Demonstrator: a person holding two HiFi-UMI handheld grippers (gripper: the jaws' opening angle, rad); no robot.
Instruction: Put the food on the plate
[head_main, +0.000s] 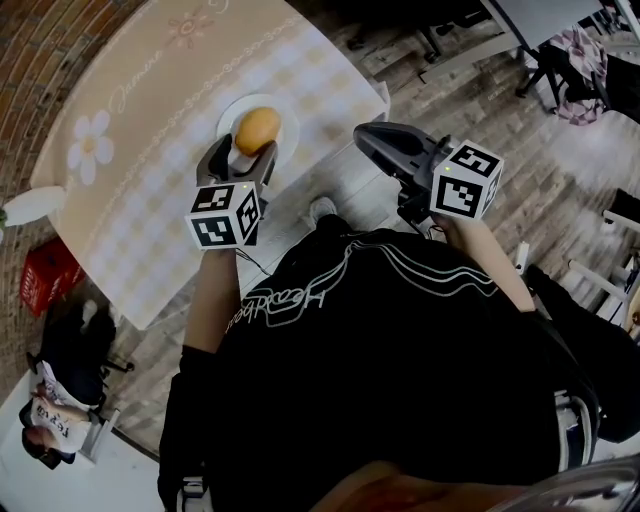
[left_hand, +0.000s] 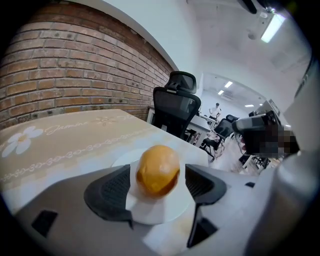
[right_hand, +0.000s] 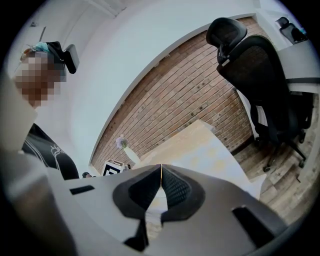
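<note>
A round golden-orange piece of food (head_main: 257, 128) rests on a small white plate (head_main: 230, 113) near the right edge of the checked tablecloth table (head_main: 140, 170). My left gripper (head_main: 243, 152) stands open around it. In the left gripper view the food (left_hand: 158, 170) sits between the black pads (left_hand: 112, 190), with a thin strip of the plate (left_hand: 150, 210) showing on each side of it. My right gripper (head_main: 375, 140) hangs off the table's right side over the wooden floor. It is shut with nothing in it, the pads meeting in the right gripper view (right_hand: 161, 182).
A white vase (head_main: 30, 205) stands at the table's left end, above a red crate (head_main: 45, 275) on the floor. A person sits at the lower left (head_main: 50, 420). A black office chair (right_hand: 260, 75) stands by the brick wall beyond the table.
</note>
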